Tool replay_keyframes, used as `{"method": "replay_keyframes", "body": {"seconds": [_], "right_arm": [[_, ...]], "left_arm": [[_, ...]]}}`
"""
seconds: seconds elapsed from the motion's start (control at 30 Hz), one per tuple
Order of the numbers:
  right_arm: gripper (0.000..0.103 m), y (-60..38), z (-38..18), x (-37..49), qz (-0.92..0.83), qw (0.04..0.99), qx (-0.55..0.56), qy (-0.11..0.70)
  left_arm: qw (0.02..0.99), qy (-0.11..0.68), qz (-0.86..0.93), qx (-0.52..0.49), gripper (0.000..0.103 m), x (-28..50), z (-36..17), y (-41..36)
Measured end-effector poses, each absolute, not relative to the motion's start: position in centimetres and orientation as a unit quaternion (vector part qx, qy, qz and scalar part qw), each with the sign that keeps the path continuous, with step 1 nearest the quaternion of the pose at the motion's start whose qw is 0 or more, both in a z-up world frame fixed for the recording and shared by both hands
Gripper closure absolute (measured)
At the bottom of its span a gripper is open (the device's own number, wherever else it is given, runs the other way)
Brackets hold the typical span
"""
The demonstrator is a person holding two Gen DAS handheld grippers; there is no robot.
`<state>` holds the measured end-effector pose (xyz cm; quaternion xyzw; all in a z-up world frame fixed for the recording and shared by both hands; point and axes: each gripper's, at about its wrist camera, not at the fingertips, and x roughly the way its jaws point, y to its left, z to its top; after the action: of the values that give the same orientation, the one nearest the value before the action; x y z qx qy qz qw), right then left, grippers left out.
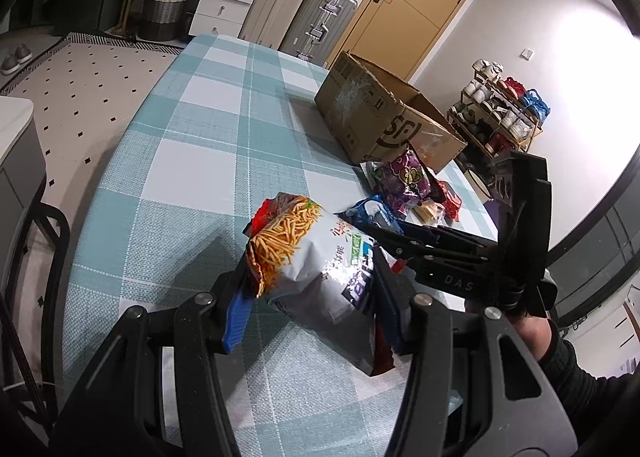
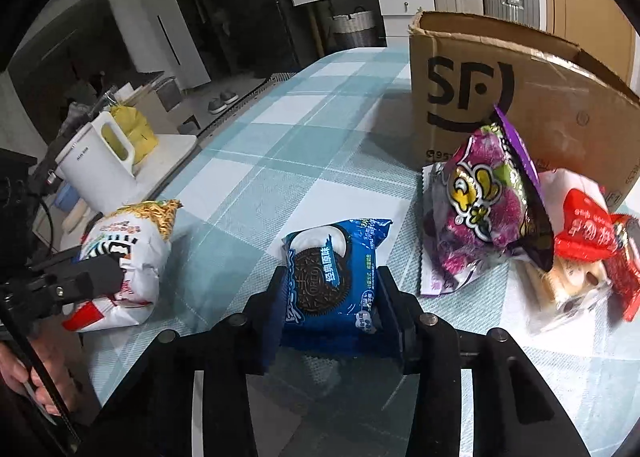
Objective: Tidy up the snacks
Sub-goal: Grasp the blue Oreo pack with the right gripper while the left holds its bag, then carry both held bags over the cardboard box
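My right claw (image 2: 328, 289) clenches the blue cookie pack (image 2: 334, 277) low on the table (image 2: 280, 129), the open cardboard box (image 2: 520, 97) lying upper right, while my left claw (image 1: 308, 297) grips the noodle-snack bag (image 1: 308, 257).

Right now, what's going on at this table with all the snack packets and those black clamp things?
A person is sorting snacks with a hand-held gripper in each hand. The left hand-held gripper is clamped on a bag of noodle-stick snacks, and the right hand-held gripper is shut on a blue cookie packet. A purple snack bag and red packets lie heaped beside an open cardboard box on the checked tablecloth. Neither held snack is in the box yet.
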<state>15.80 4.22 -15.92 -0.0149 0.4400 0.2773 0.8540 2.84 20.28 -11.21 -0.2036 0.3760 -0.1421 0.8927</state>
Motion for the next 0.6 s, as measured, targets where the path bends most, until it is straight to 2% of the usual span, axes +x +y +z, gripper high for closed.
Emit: {"method": "replay_keyframes", "body": {"seconds": [0.6], "right_arm": [[0.061, -2.3, -11.5, 13.0, 0.283, 0.875, 0.045, 0.389]], "left_arm": [[0.898, 0.373, -0.159, -0.168, 0.053, 4.1, -8.8, 16.1]]}}
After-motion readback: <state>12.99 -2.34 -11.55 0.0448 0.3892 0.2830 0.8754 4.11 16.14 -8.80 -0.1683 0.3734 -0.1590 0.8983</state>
